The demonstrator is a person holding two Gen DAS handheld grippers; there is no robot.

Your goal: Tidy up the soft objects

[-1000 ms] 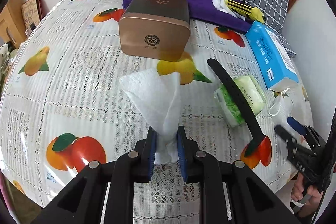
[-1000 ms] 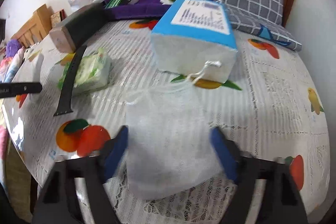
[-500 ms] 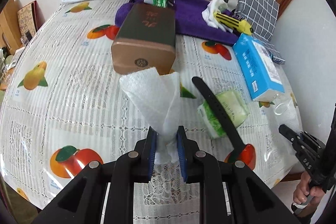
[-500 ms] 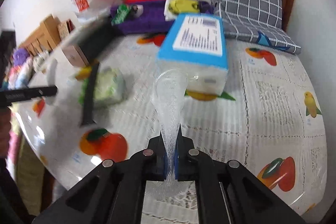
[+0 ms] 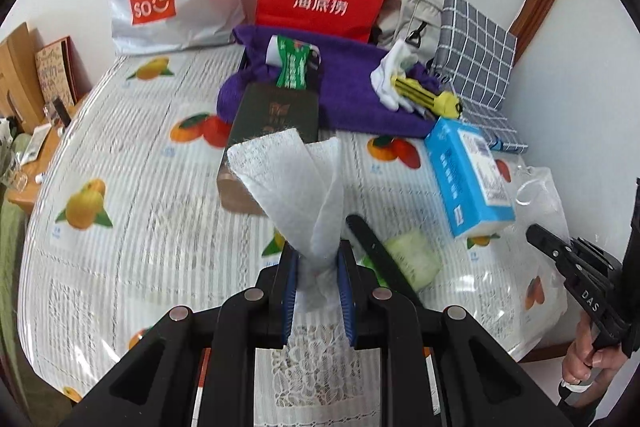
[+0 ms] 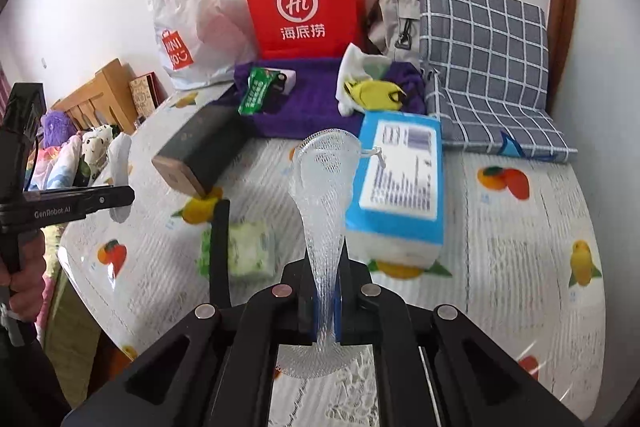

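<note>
Left claw [image 5: 317,281] clamped on a white tissue [image 5: 296,187], right claw [image 6: 325,301] clamped on a clear mesh pouch [image 6: 326,187], both lifted above the counter [image 5: 160,227]; risk: thin, limp material slipping out.

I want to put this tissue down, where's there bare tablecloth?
Free: the wide stretch left of the brown box, out to the table's left edge. Also right of the blue tissue pack, below the checked cushion. Crowded: around the black strap and green packet.
</note>
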